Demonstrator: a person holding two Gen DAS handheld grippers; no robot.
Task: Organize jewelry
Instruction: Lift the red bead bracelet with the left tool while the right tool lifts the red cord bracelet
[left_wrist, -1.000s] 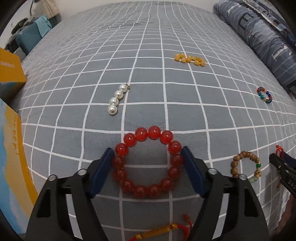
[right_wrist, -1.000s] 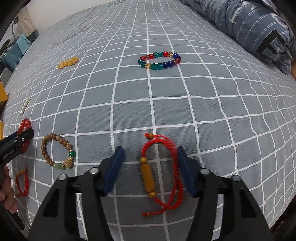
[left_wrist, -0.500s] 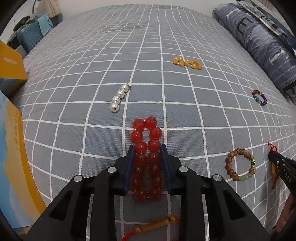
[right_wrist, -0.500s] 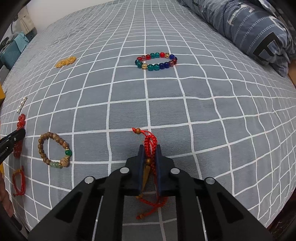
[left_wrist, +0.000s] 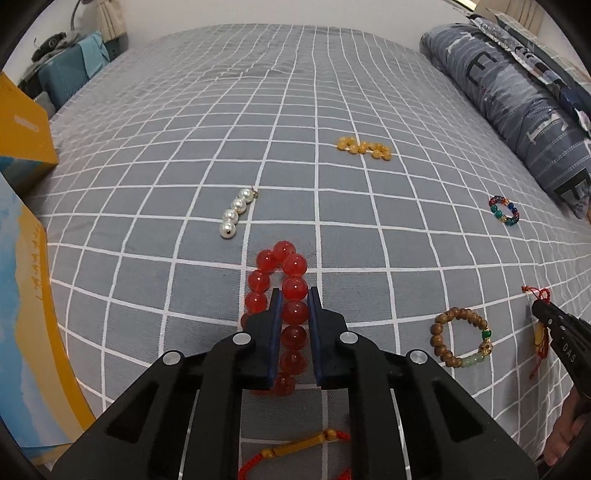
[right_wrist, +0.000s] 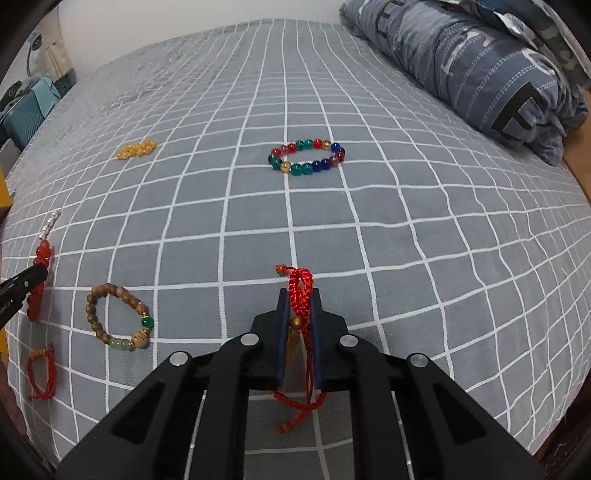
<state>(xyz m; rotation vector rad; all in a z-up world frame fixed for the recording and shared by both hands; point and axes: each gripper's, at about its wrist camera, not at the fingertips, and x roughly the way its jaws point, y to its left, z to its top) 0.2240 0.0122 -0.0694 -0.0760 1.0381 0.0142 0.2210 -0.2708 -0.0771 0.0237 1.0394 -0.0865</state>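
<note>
My left gripper (left_wrist: 294, 295) is shut on a red bead bracelet (left_wrist: 280, 266), squeezed flat and lifted slightly off the grey checked bedspread (left_wrist: 332, 92). My right gripper (right_wrist: 298, 295) is shut on a red cord bracelet with an amber bead (right_wrist: 301, 284); its tail hangs below the jaws. In the right wrist view the red bead bracelet (right_wrist: 40, 258) and left gripper show at the far left. In the left wrist view the right gripper (left_wrist: 543, 310) shows at the far right.
On the bed lie a pearl strand (left_wrist: 236, 214), yellow beads (left_wrist: 364, 147), a multicoloured bracelet (right_wrist: 306, 157), a wooden bead bracelet (right_wrist: 118, 321) and a second red cord bracelet (left_wrist: 295, 448). Orange-blue boxes (left_wrist: 26, 295) stand left. A folded quilt (right_wrist: 480, 66) lies right.
Both grippers have closed: the left on the red bead bracelet, squeezing it flat, the right on the red cord bracelet. Both have lifted slightly.
</note>
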